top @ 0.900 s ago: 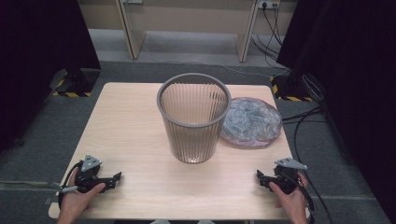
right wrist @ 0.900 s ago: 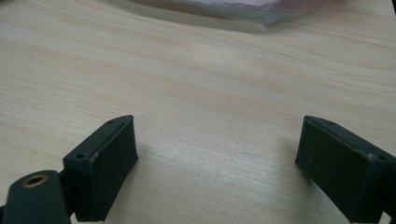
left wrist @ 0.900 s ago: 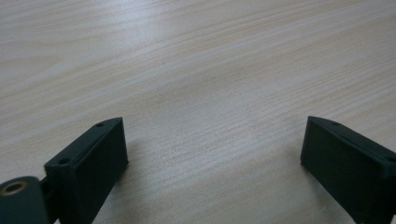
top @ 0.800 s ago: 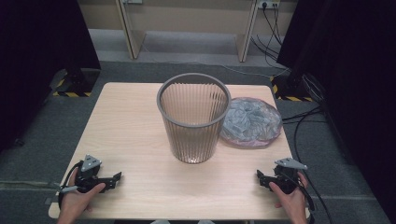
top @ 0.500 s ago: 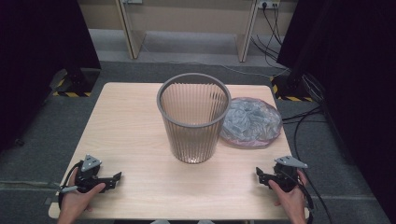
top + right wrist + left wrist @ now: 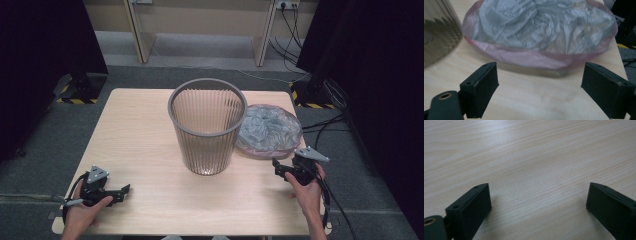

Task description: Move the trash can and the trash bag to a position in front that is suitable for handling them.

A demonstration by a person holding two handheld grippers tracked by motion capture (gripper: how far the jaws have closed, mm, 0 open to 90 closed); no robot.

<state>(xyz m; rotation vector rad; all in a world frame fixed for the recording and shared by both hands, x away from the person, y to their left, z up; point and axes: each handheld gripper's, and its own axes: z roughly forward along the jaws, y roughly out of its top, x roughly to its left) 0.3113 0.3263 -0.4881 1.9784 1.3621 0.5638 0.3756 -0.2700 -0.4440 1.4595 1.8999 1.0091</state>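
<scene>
A grey ribbed wastebasket (image 6: 207,125) stands upright in the middle of the wooden table (image 6: 140,130). To its right lies a crumpled clear plastic bag with a pink rim (image 6: 270,131). My right gripper (image 6: 278,171) is open, low over the table, just in front of the bag. In the right gripper view the bag (image 6: 541,32) spreads right ahead of the open right gripper (image 6: 540,87), and the basket wall (image 6: 439,32) stands at the left. My left gripper (image 6: 121,193) rests open near the front left edge. The left gripper (image 6: 539,202) has bare wood between its jaws.
The table's front edge (image 6: 190,234) lies close behind both hands. Cables (image 6: 320,122) run on the grey floor to the right of the table. Dark curtains hang at both sides, and two table legs (image 6: 137,30) stand on the floor beyond the far edge.
My right gripper has moved forward, closer to the plastic bag. The left gripper has stayed nearly still.
</scene>
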